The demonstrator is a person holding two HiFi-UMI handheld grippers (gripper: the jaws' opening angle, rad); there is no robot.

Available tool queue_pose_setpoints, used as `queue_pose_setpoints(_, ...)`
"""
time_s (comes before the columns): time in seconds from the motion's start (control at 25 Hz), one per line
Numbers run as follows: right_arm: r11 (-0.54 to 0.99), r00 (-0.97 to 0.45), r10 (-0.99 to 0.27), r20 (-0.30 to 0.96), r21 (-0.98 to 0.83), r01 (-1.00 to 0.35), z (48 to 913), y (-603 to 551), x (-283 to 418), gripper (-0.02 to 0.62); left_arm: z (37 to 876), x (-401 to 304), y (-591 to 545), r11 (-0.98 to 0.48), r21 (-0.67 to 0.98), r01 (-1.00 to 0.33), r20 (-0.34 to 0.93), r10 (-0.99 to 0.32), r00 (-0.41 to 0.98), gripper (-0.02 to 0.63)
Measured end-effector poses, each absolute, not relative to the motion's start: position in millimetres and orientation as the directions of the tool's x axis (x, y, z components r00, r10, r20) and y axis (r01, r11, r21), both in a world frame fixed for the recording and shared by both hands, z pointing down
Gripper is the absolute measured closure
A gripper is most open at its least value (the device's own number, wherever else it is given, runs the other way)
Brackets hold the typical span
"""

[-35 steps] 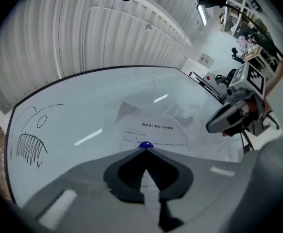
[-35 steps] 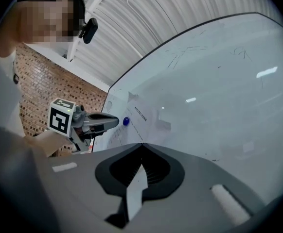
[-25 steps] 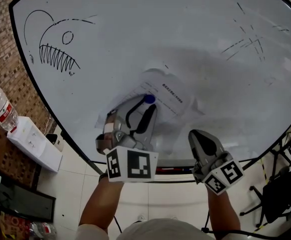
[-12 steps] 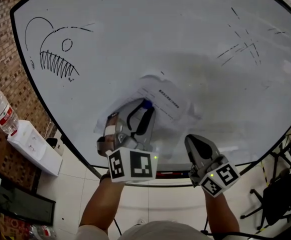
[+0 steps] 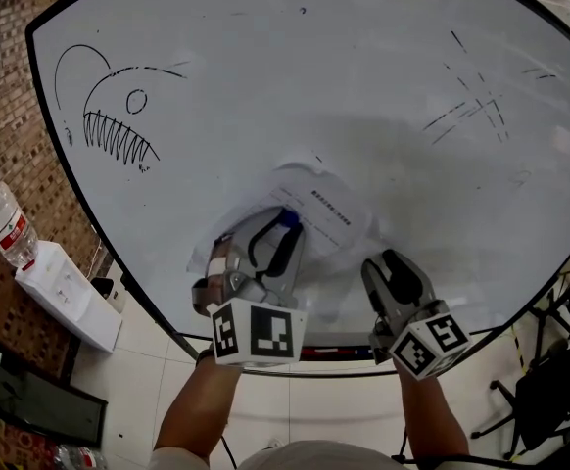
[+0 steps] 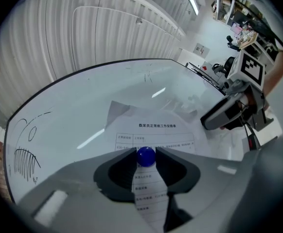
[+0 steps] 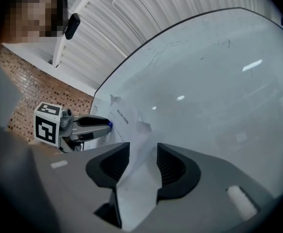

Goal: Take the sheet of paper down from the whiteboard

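Closed a second ago, the right gripper has just been opening, jaws apparently straddling one sheet; left gripper pinches one blue magnet.

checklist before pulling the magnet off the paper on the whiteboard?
1. Left gripper shut on blue magnet: ok.
2. Magnet sits on sheet of paper against whiteboard: ok.
3. Right gripper jaws apart, have just been opening: ok.
4. Paper edge shows in the gap between the right jaws: ok.
5. Right pads pressing the paper so it won't drop: not ok.
6. Paper flat: not ok, creased, one corner folded.
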State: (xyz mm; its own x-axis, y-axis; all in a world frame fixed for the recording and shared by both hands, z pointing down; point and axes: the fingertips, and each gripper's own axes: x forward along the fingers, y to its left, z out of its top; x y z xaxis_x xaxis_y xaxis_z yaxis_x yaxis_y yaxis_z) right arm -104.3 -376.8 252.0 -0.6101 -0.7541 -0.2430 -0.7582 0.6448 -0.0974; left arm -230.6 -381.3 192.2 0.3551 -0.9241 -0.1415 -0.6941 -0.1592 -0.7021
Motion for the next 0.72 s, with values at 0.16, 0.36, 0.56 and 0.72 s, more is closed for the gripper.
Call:
queue_pose_setpoints(0.16, 0.65, -0.611, -0.75, -0.253, -0.114, -0.751, 249.5, -379.1, -105.7, 0.428, 192.1, -230.8, -381.2, -0.164, -0.696, -0.699, -0.143, -0.922, 0.36, 0.472)
queue_pose_setpoints(0.36, 0.628, -0.594, -0.769, -0.235, -0.108, -0.771, 246.6, -380.3, -105.3, 0.461, 191.9, -231.4, -381.0, -0.157, -0.698, -0.699, -0.149, -0.923, 0.355, 0.473)
queue_pose_setpoints(0.56, 0.596, -0.568, -0.796, -0.211, -0.11, -0.795, 242.8, -385.3, -108.6, 0.503, 191.3, -231.6, -381.1, -0.159, -0.692, -0.704, -0.153, -0.921, 0.359, 0.474)
queue_pose_setpoints(0.72, 0.604, -0.574, -0.786, -0.232, -0.084, -0.793, 241.6, -380.3, -107.5, 0.563, 191.8, -231.0, -381.0, -0.169, -0.688, -0.705, -0.153, -0.917, 0.368, 0.474)
